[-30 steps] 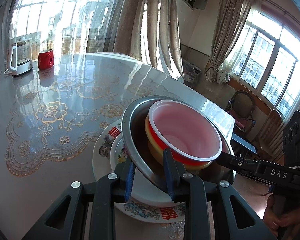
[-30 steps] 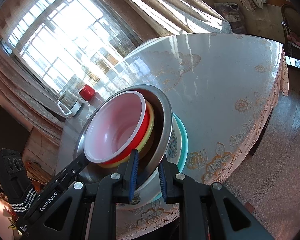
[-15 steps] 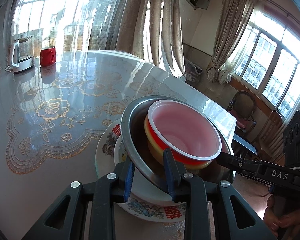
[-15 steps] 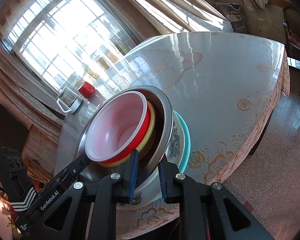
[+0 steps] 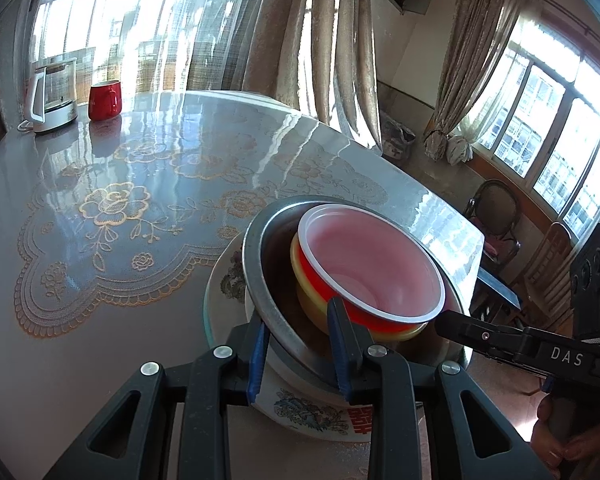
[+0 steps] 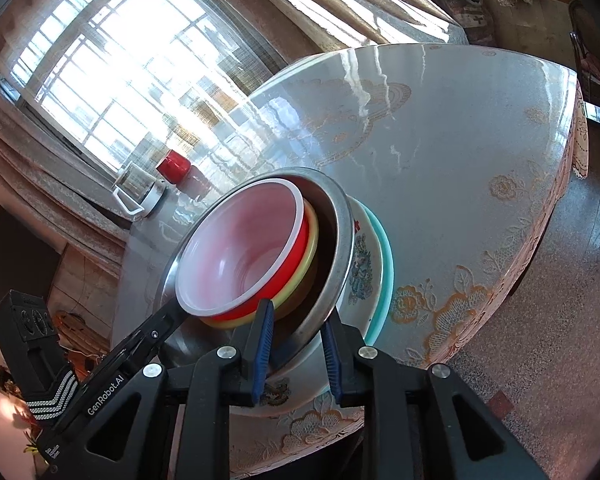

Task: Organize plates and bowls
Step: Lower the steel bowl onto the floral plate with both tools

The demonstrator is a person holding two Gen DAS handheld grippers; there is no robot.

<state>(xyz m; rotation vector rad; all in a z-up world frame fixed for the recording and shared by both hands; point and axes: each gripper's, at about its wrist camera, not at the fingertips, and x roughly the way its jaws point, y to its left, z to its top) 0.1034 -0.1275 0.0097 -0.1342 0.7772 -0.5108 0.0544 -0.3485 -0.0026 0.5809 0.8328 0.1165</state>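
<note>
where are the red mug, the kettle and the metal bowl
red mug (image 5: 105,100), left wrist view, on its side wall
kettle (image 5: 56,94), left wrist view, on its clear body
metal bowl (image 6: 342,224), right wrist view, on its bare rim

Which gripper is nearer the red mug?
Left, probably. The left gripper clamps the steel bowl on the side toward the red mug; the right gripper, jaws opening around its rim, sits on the far side.

red bowl in yellow bowl, steel bowl, plates
</note>
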